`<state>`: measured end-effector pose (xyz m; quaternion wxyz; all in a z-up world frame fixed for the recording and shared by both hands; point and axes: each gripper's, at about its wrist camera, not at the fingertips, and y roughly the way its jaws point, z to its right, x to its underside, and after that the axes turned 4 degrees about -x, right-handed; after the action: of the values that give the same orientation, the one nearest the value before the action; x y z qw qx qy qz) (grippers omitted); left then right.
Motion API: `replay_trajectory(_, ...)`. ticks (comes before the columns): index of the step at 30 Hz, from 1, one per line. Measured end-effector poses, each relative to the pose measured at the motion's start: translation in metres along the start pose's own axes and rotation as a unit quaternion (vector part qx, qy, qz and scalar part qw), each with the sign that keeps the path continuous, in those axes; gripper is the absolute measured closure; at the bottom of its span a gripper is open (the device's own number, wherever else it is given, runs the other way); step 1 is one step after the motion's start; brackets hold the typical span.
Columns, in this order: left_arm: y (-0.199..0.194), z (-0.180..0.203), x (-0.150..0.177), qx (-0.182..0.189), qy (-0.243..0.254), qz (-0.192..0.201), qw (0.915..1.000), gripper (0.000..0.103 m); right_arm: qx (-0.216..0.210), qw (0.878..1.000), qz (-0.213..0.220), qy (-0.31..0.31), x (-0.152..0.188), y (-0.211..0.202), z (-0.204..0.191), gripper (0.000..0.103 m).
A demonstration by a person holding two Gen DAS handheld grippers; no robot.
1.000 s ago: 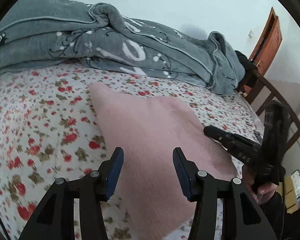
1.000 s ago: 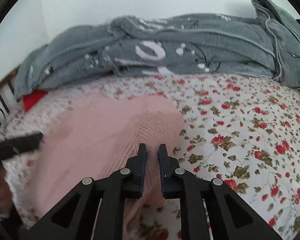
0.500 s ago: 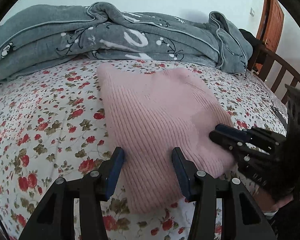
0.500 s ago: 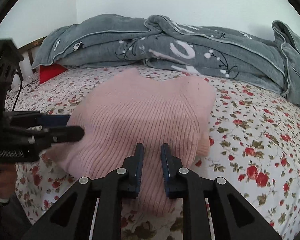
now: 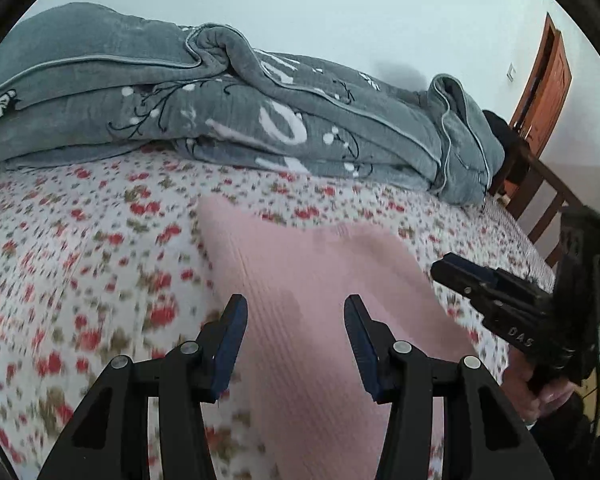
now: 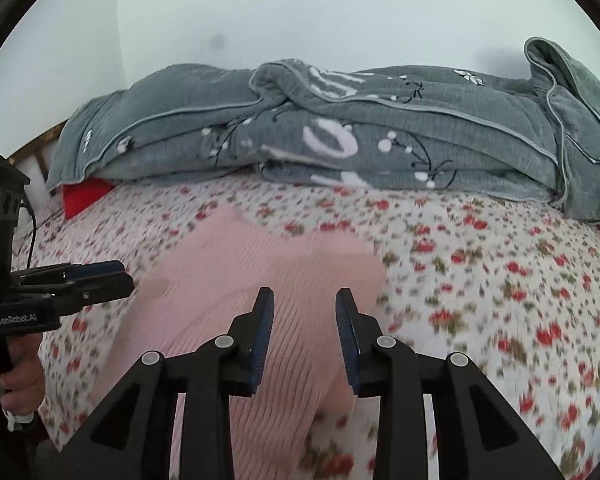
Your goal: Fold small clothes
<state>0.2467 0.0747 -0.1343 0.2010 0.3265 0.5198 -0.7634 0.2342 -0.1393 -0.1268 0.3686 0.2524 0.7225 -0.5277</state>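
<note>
A folded pink ribbed knit garment [image 5: 320, 300] lies flat on the floral bedsheet [image 5: 80, 260]; it also shows in the right wrist view [image 6: 260, 280]. My left gripper [image 5: 296, 320] is open and empty, just above the garment's near part. My right gripper [image 6: 305, 316] is open and empty above the garment's near right part. The right gripper also shows in the left wrist view [image 5: 460, 276] at the garment's right edge. The left gripper shows in the right wrist view [image 6: 112, 276] at its left edge.
A rumpled grey quilt [image 5: 240, 108] with white print lies along the back of the bed against the wall. A red pillow [image 6: 84, 196] peeks from under it at the left. A wooden bed frame [image 5: 540, 200] and a brown door [image 5: 544, 80] stand at the right.
My right gripper was shut and has opened. Both grippers have shifted over the pink garment, which lies still; the views are blurred by motion.
</note>
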Motion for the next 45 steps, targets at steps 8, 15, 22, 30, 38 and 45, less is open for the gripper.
replay_trajectory(8,0.060,-0.010,-0.028,0.003,0.015,-0.018,0.9997,0.055,-0.003,0.999,-0.034,0.025,-0.012,0.061,0.025,0.071)
replay_trajectory(15,0.100,-0.025,-0.013,-0.017,0.011,-0.039,0.9990,0.053,0.002,0.996,-0.070,0.049,0.004,0.092,0.041,0.071)
replay_trajectory(22,0.099,-0.025,-0.012,-0.014,0.011,-0.034,0.9993,0.052,0.004,0.996,-0.070,0.047,0.006,0.094,0.040,0.071)
replay_trajectory(30,0.100,-0.024,-0.011,-0.022,0.012,-0.035,0.9991,0.052,0.007,0.997,-0.069,0.045,0.006,0.095,0.040,0.071)
replay_trajectory(38,0.067,-0.010,-0.003,-0.021,0.038,-0.022,0.9988,0.051,0.006,0.998,-0.054,0.044,0.002,0.069,0.038,0.071)
replay_trajectory(45,0.026,0.003,0.026,-0.018,0.040,-0.006,0.9990,0.045,-0.028,0.999,-0.026,-0.002,0.019,0.014,0.014,0.070)
